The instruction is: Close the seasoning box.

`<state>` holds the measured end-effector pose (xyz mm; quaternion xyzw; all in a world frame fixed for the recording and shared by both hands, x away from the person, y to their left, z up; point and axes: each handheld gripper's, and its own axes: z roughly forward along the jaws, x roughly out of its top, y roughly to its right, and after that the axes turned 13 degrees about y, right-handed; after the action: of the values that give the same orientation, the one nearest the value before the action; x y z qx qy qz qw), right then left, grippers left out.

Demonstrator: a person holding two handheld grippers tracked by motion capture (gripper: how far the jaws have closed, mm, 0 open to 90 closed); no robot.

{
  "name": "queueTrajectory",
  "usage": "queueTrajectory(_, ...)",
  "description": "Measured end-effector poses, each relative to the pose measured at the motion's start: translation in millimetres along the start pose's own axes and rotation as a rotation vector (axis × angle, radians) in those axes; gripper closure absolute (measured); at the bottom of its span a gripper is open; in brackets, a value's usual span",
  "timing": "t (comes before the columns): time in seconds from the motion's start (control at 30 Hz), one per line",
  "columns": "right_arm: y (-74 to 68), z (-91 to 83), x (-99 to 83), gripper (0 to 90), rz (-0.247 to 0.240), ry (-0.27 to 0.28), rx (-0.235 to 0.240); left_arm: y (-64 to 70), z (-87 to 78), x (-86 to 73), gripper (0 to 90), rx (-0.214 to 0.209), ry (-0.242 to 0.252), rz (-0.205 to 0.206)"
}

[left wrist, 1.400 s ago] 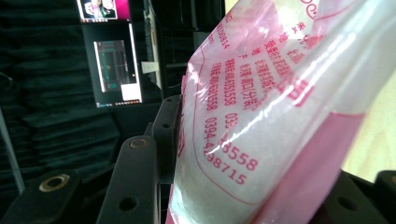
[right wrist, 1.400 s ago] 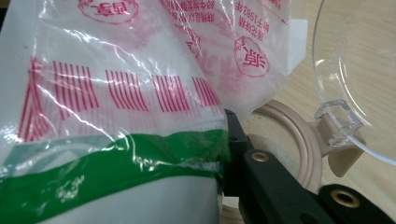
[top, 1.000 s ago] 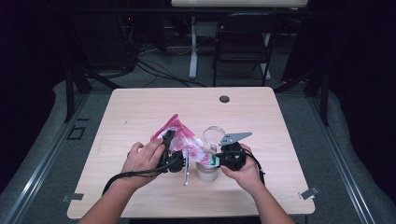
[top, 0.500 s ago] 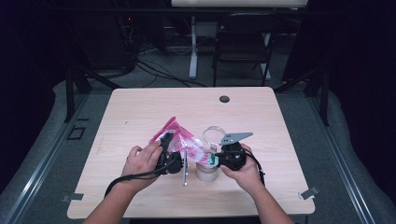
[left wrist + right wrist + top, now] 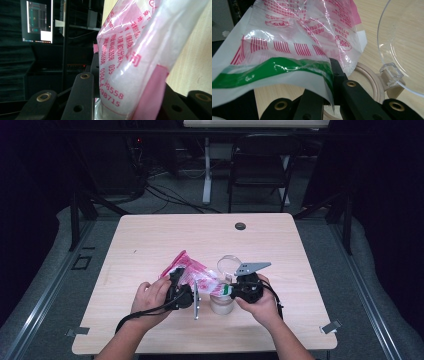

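A clear plastic bag with pink and red print is stretched between both grippers above the table's front middle. My left gripper is shut on the bag's pink end, which bulges between its jaws. Pinched in my right gripper is the bag's green-striped edge, right at the jaw tips. Just below the bag stands a small beige jar, with its rim close under the right jaws. Its clear round lid is swung open behind it.
The wooden table carries a black grommet at the back centre. A dark chair and a desk leg stand beyond the far edge. Both hands sit near the front edge.
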<state>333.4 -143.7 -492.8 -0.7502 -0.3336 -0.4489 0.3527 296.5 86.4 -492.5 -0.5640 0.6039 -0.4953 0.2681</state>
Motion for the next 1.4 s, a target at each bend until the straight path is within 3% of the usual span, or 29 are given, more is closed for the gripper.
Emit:
queueTrajectory(0.2, -1.7, -0.1, 0.7, 90.0, -0.011, 0.002, -0.005, 1.5, 0.2, -1.7, 73.3, -0.011, 0.0, -0.025)
queueTrajectory(0.57, -3.8, -0.7, 2.0, 89.9, -0.022, 0.018, -0.003, 5.2, 2.2, -8.3, 73.8, -0.043, 0.01, -0.108)
queueTrajectory(1.4, -4.6, -2.1, 3.6, 75.2, -0.015, 0.053, 0.009, 28.9, 14.5, -31.1, 75.5, -0.138, 0.057, -0.346)
